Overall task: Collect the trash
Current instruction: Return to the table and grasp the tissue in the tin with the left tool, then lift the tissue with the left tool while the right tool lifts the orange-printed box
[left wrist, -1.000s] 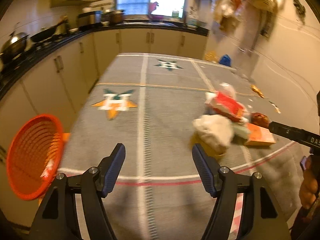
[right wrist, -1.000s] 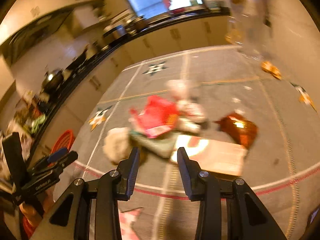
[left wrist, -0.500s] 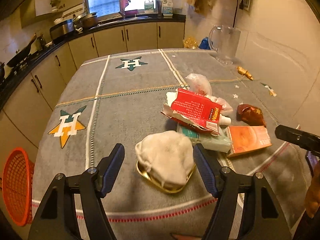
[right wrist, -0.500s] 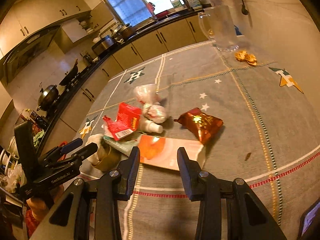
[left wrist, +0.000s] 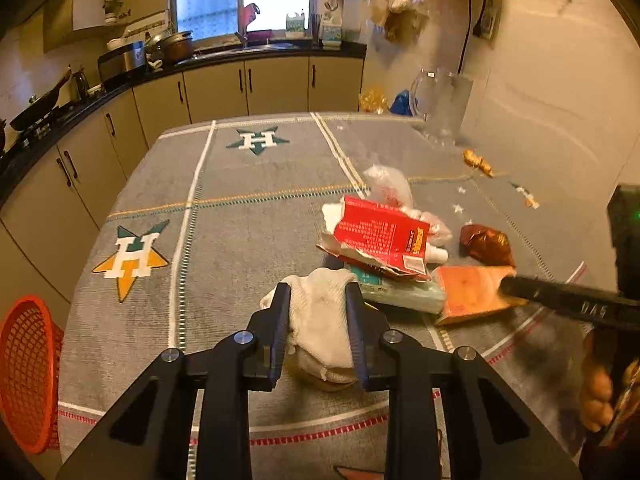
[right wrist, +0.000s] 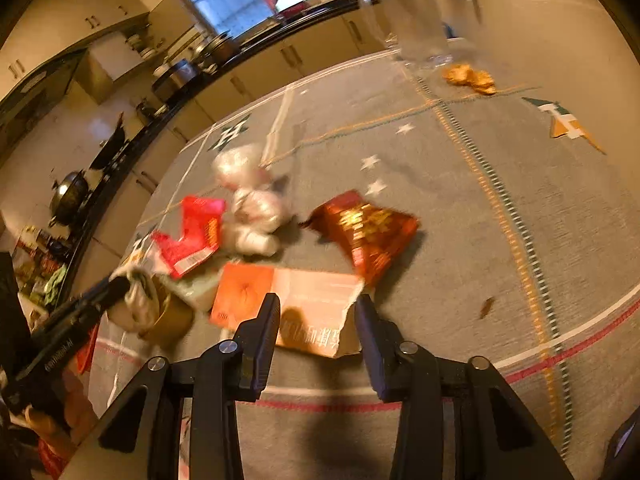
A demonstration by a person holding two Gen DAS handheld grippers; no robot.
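Now your left gripper [left wrist: 318, 322] has just closed onto the white wad [left wrist: 320, 316] at the table's [left wrist: 240, 240] near edge, right gripper [right wrist: 316, 322] half-open astride the orange carton [right wrist: 288, 300]; next, lift toward the basket [left wrist: 28, 372]

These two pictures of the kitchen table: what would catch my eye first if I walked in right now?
A heap of trash near the table's right side, topped by a torn red carton. The left gripper has just closed its black fingers around a crumpled white tissue at the heap's near edge. An orange basket waits beside the table on the left.
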